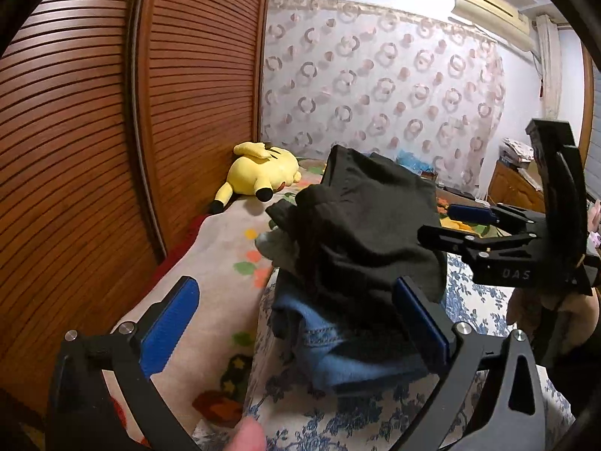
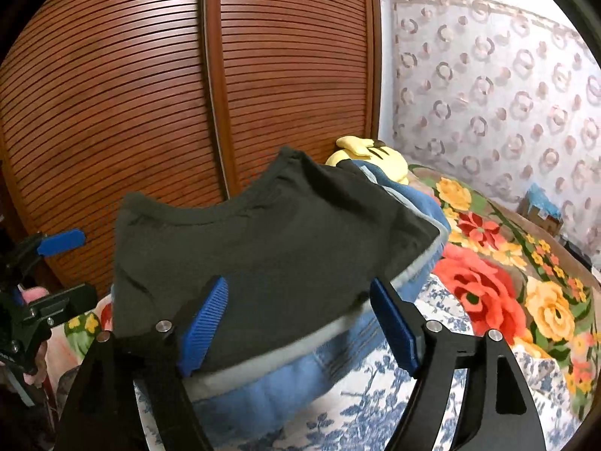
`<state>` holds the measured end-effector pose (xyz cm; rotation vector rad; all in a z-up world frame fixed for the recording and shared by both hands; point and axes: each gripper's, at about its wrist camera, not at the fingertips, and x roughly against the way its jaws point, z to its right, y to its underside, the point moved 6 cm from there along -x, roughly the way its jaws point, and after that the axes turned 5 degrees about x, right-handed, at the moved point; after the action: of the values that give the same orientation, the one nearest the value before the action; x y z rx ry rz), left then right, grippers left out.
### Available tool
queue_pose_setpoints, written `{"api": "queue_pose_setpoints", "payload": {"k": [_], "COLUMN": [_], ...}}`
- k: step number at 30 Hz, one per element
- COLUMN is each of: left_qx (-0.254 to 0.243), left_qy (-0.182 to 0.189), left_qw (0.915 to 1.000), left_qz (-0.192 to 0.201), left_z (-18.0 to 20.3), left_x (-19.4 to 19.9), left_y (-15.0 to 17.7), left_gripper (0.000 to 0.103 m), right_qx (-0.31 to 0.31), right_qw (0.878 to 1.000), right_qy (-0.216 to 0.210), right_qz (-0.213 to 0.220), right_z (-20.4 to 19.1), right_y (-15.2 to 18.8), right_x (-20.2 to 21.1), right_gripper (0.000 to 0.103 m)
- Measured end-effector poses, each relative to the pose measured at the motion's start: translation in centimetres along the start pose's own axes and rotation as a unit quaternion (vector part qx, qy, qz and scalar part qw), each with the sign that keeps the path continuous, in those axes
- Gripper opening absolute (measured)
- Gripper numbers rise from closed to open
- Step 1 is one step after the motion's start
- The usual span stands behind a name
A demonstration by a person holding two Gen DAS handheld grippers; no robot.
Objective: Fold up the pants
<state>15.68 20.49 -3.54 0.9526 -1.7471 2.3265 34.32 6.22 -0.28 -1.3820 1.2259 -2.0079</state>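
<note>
Left wrist view: the left gripper (image 1: 293, 323) has its blue-padded fingers (image 1: 169, 323) spread wide, holding nothing. Between and beyond them lies the folded dark pants (image 1: 360, 233), stacked on a folded blue garment (image 1: 338, 353). The pile rests on a blue-and-white floral cloth (image 1: 469, 300) spread over the bed (image 1: 225, 248). The right gripper (image 1: 454, 225) enters from the right edge, held in the person's right hand (image 1: 548, 308); its tips lie at the right margin of the pants, and whether they touch the fabric cannot be told here.

Right wrist view: the right gripper (image 2: 300, 323) likewise has its fingers (image 2: 204, 323) parted wide, closed on nothing. The left pad lies against the near part of the pants (image 2: 263, 248); the right pad stands at the pile's near right edge. A grey band (image 2: 375, 293) edges the blue garment (image 2: 300, 383) under the pants. The left gripper (image 2: 56, 263) shows at the left edge with one blue pad visible.

Surroundings: a yellow plush toy (image 1: 259, 171) lies on the bed at the foot of the slatted wooden wardrobe doors (image 1: 94, 112); a flowered blanket (image 2: 507, 282) covers the bed to the right of the pile; a patterned curtain (image 1: 375, 86) hangs behind, with an air conditioner (image 1: 492, 3) above. No container is discernible with visible contents.
</note>
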Motion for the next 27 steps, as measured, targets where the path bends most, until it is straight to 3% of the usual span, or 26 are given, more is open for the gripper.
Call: {"api": "queue_pose_setpoints", "payload": {"k": [27], "left_qx": [-0.023], "left_qy": [0.034], "left_qw": [0.9992], "left_qz": [0.001], "left_z": [0.4], "left_x": [6.0], "left_y": [2.8], "left_gripper": [0.102], "right_qx": [-0.037], "right_qw": [0.997], "right_qy": [0.058], "right_qz": [0.016], "right_z": [-6.2], "right_y": [4.6], "right_x": [9.8], "right_gripper": [0.084]}}
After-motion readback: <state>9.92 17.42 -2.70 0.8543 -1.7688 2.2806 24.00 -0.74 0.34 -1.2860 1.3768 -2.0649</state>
